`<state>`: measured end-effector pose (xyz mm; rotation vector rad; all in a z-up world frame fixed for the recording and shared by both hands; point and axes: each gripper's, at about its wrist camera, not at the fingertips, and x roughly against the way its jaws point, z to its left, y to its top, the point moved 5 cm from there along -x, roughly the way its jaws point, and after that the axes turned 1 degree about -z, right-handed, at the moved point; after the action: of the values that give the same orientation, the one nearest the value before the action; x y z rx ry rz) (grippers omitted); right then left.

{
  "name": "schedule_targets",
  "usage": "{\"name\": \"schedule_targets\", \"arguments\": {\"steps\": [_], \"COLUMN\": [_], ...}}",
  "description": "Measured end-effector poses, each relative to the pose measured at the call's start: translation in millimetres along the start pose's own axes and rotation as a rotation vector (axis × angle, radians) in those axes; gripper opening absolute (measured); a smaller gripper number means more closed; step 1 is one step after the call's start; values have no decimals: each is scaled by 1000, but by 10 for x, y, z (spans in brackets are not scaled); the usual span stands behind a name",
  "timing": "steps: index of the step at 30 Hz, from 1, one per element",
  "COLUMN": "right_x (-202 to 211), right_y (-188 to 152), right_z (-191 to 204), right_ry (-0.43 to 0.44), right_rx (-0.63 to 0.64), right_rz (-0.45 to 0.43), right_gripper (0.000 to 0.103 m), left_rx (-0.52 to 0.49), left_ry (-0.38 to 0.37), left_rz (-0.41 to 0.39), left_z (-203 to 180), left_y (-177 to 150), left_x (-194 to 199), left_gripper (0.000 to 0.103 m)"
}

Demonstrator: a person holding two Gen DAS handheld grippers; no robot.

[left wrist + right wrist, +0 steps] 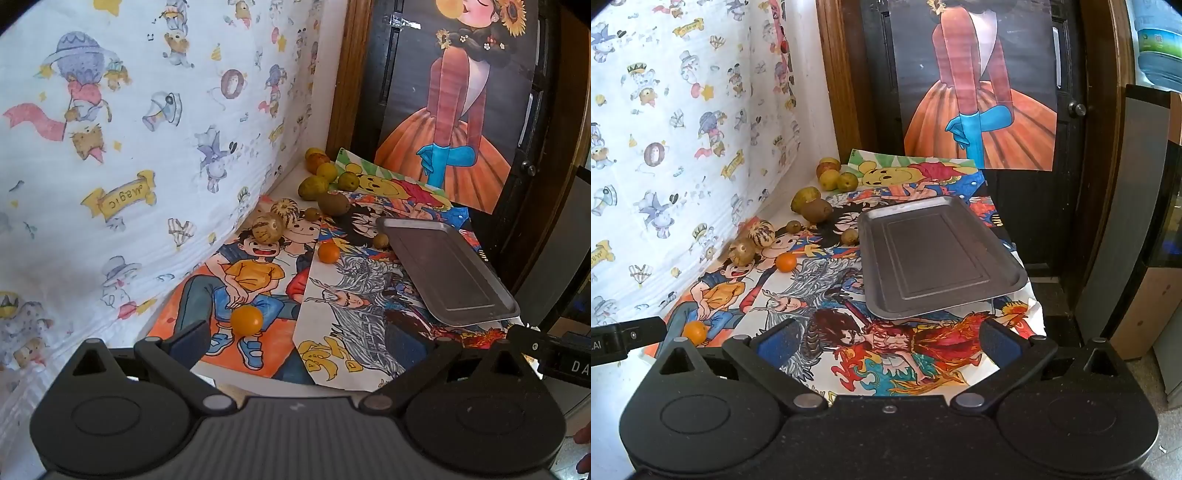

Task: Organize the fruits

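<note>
Left wrist view: the left gripper (317,343) hangs above the near edge of the table with its fingers spread wide and nothing between them. Just beyond its left finger an orange fruit (246,320) lies alone on a cartoon drawing (258,280), the nearest piece and probably the easiest first pick. A second orange fruit (328,253) sits farther in, close to the left rim of the metal tray (450,273). Two pale striped fruits (275,221) touch each other by the printed cloth (110,147), and a cluster of yellow-green fruits (325,173) is crowded into the far corner.

Right wrist view: the right gripper (890,343) has its fingers equally spread and empty, aimed straight at the tray, which lies bare on the right side of the drawings, seemingly set out as the place to collect the fruit. All the fruit lies left of it, strung along the cloth. Nothing is sorted yet.
</note>
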<state>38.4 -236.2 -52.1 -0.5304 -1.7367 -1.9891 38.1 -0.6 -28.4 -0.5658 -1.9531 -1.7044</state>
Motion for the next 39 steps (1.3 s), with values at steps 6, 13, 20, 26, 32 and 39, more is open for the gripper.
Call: {"name": "schedule_targets", "arguments": {"steps": [6, 13, 20, 26, 32, 39], "right_x": [-4, -19, -10, -23, -39, -38], "right_y": [8, -1, -3, 10, 7, 2], "right_z": [5, 10, 6, 23, 26, 23], "right_ry": [-1, -1, -1, -1, -1, -1], "right_rx": [1, 0, 1, 1, 1, 2], "right_rz": [1, 2, 5, 7, 7, 8], "right_gripper": [103, 103, 103, 103, 103, 103], "left_rx": [1, 0, 1, 2, 2, 3], "left_ry": [-2, -4, 0, 1, 0, 1], "left_rz": [0, 3, 6, 8, 9, 14], "left_z": [3, 22, 61, 66, 69, 71], "left_y": [-1, -29, -55, -68, -82, -95], "left_x": [-4, -12, -62, -69, -77, -89], "left_gripper": [102, 102, 102, 102, 102, 102]}}
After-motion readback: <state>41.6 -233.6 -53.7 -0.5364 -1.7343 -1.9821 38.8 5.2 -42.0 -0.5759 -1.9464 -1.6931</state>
